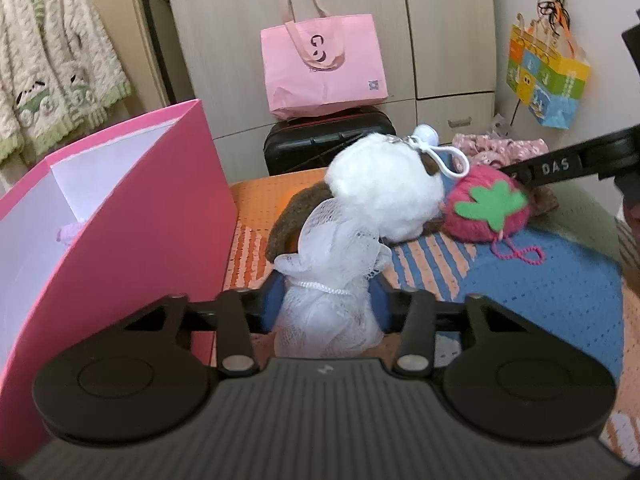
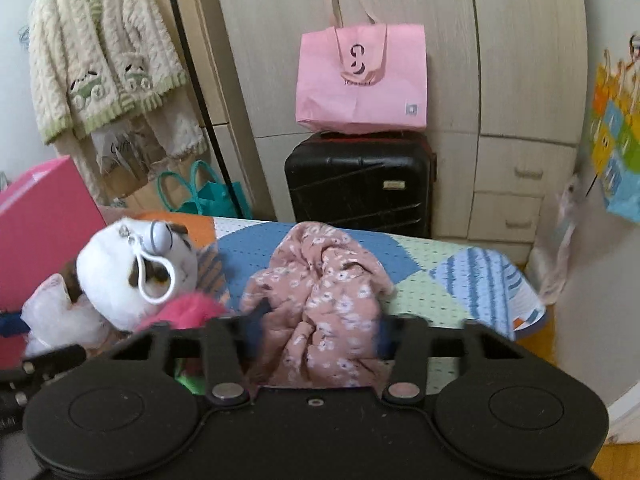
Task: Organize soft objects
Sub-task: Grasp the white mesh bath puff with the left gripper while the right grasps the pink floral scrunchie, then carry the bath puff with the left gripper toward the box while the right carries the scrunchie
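In the left wrist view, a white plush toy [image 1: 384,196] in a white net dress [image 1: 336,280] is seen at the centre of the frame, directly ahead of the left gripper [image 1: 326,306]. The gripper's blue-padded fingers [image 1: 272,304] are clamped on the lower part of the net dress, one pad at each side, so the toy is grasped by its skirt. Just right of the toy's head, and touching it, a pink strawberry plush [image 1: 490,212] with a green leaf is found; a black arm of the other tool reaches across it from the right edge.

In the right wrist view, a crumpled pink floral cloth [image 2: 320,292] is seen at lower centre, bunched between the fingers of the right gripper [image 2: 318,340]. The pads are pressed into its folds, so the cloth is gripped. The white toy is shown at middle left, beside the pink strawberry.

One white toy, one strawberry plush and one floral cloth are counted on the patchwork cover [image 2: 460,276]. One open pink box [image 1: 132,208] is stood at the left, close beside the toy. Both grippers are pointed forward and downward at the cover, side by side, the left one nearer the box.
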### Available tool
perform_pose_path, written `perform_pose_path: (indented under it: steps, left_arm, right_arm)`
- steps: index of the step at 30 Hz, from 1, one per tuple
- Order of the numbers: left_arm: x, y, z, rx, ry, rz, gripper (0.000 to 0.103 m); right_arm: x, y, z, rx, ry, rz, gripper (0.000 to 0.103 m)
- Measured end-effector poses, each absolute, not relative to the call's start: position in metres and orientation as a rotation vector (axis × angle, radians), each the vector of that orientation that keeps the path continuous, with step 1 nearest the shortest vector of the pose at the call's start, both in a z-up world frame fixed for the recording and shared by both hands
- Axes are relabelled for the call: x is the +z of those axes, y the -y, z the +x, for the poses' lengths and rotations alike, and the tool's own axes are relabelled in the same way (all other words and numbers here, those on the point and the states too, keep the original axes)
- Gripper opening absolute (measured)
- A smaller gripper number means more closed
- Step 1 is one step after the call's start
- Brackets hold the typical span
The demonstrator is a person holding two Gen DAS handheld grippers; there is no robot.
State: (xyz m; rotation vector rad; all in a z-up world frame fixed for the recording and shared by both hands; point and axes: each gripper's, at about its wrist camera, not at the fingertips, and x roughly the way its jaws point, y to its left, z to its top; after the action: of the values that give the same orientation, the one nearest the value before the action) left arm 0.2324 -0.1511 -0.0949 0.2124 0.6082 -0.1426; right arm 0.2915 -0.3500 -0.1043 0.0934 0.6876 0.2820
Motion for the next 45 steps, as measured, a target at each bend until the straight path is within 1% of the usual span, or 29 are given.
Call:
perform_pose_path:
  steps: [1, 4, 13, 18, 24, 32, 39, 45]
  left_arm:
    - [-0.095, 0.151, 0.232, -0.145, -0.607, 0.210, 0.039]
    - [-0.094, 0.150, 0.227, -0.155, -0.600, 0.215, 0.036]
    - [-0.089, 0.144, 0.215, -0.211, -0.609, 0.152, 0.036]
    - [-0.086, 0.142, 0.209, -0.242, -0.617, 0.122, 0.036]
    - [-0.077, 0.140, 0.193, -0.286, -0.585, 0.111, 0.036]
    - [-0.065, 0.132, 0.172, -0.362, -0.595, 0.069, 0.036]
    - [-0.062, 0.117, 0.155, -0.450, -0.659, -0.005, 0.036]
    - [-0.052, 0.109, 0.142, -0.551, -0.719, 0.060, 0.036]
  right_arm:
    - [-0.104, 0.351, 0.289, 0.286, -0.686, 0.101, 0.024]
    - [-0.101, 0.353, 0.281, 0.268, -0.660, 0.094, 0.022]
    - [-0.092, 0.364, 0.261, 0.196, -0.593, 0.100, 0.022]
    - [-0.087, 0.364, 0.245, 0.186, -0.588, 0.106, 0.022]
    - [-0.081, 0.354, 0.212, 0.206, -0.570, 0.120, 0.022]
    - [-0.074, 0.334, 0.162, 0.243, -0.555, 0.107, 0.022]
    - [-0.075, 0.318, 0.123, 0.263, -0.564, 0.069, 0.022]
    - [-0.068, 0.307, 0.093, 0.306, -0.609, 0.070, 0.022]
